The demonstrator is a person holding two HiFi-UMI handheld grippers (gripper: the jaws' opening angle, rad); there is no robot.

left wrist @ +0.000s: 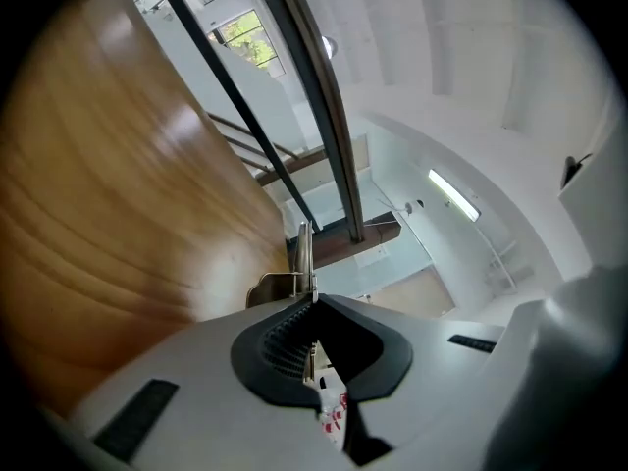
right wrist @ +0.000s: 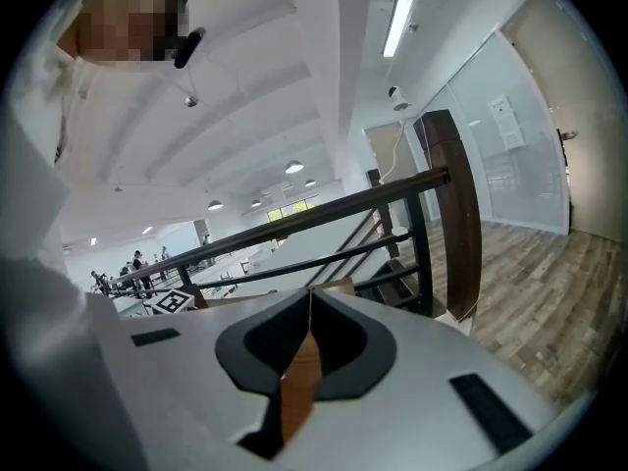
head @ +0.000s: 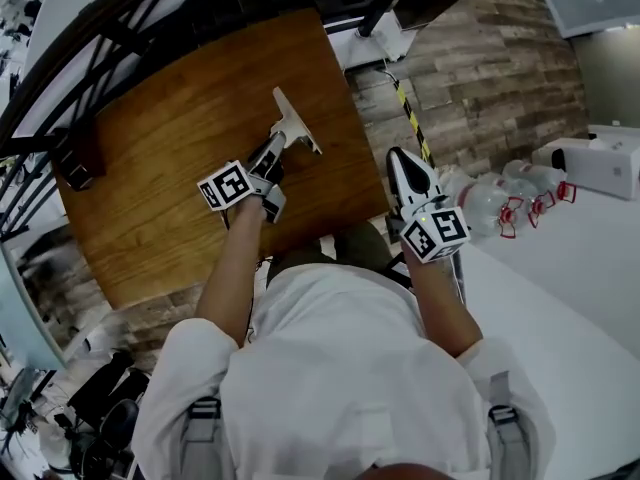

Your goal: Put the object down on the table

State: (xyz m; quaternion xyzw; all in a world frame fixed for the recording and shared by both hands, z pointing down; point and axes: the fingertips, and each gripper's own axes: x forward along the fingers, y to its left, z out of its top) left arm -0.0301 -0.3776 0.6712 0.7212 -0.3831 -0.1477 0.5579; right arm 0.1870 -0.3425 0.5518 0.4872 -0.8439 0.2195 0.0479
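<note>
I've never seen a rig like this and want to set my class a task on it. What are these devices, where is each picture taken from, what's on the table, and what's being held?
There is no robot: a person holds a hand-operated two-jaw gripper in each hand. One picture comes from a camera on the person's head, looking steeply down; the other two from cameras riding on each gripper, looking along its jaws. The left gripper is shut on a thin flat metal piece, held over the wooden table. The right gripper is shut and empty. Clear bottles sit on the white surface at the right.
</note>
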